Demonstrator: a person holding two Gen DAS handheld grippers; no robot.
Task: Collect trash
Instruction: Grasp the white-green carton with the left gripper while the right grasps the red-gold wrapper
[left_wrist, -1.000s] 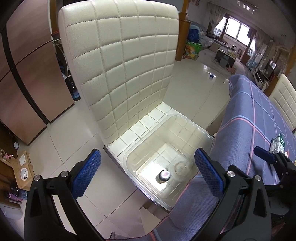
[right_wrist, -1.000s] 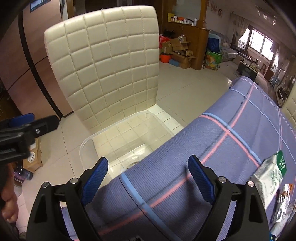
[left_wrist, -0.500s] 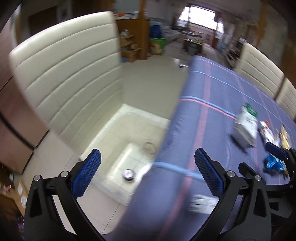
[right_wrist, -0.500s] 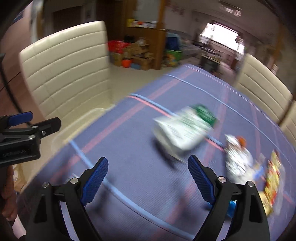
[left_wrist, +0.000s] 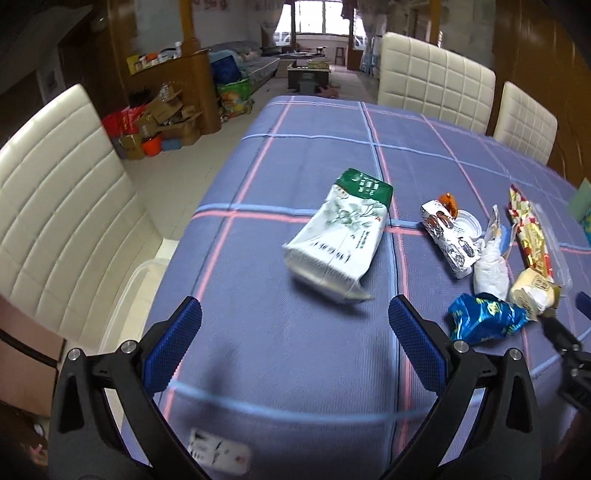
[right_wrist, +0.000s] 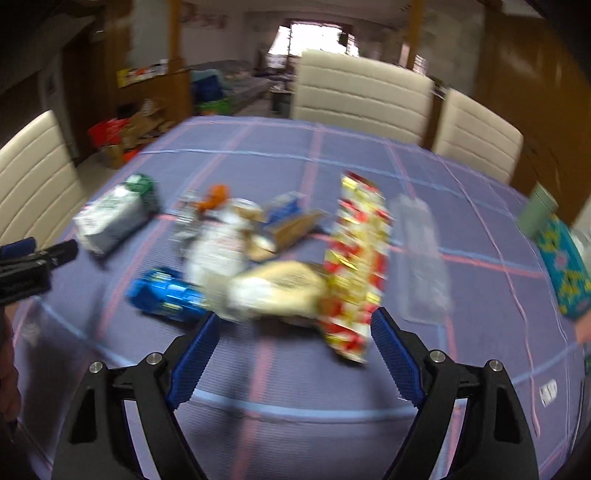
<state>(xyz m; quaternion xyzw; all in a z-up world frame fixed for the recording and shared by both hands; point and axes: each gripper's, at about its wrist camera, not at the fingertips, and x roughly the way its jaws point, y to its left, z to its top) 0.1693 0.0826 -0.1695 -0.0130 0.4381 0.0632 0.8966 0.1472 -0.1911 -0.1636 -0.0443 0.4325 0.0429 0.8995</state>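
My left hand-held gripper (left_wrist: 294, 325) hangs over the bench (left_wrist: 314, 369), which is covered in a purple cloth with pink and blue check lines; its blue pads are spread wide with nothing between them. Just ahead of it lies a white paper bag with a green top and leaf print (left_wrist: 340, 236), flat on the cloth. To its right I see the rest of the trash close together: a silver and brown snack wrapper (left_wrist: 448, 236), a crumpled white wrapper (left_wrist: 490, 273), a crumpled shiny blue foil wrapper (left_wrist: 485, 319), a cream-coloured packet (left_wrist: 532, 291) and a long red and gold foil wrapper (left_wrist: 528, 230).

My right hand-held gripper (right_wrist: 294, 345) is also wide open and holds nothing. Its view is blurred, but the cream packet sits just beyond its fingertips, with the blue foil to the left and the red and gold wrapper to the right. A clear plastic bin (left_wrist: 129, 295) shows at the bench's left edge, beside a cream quilted chair (left_wrist: 48, 206).
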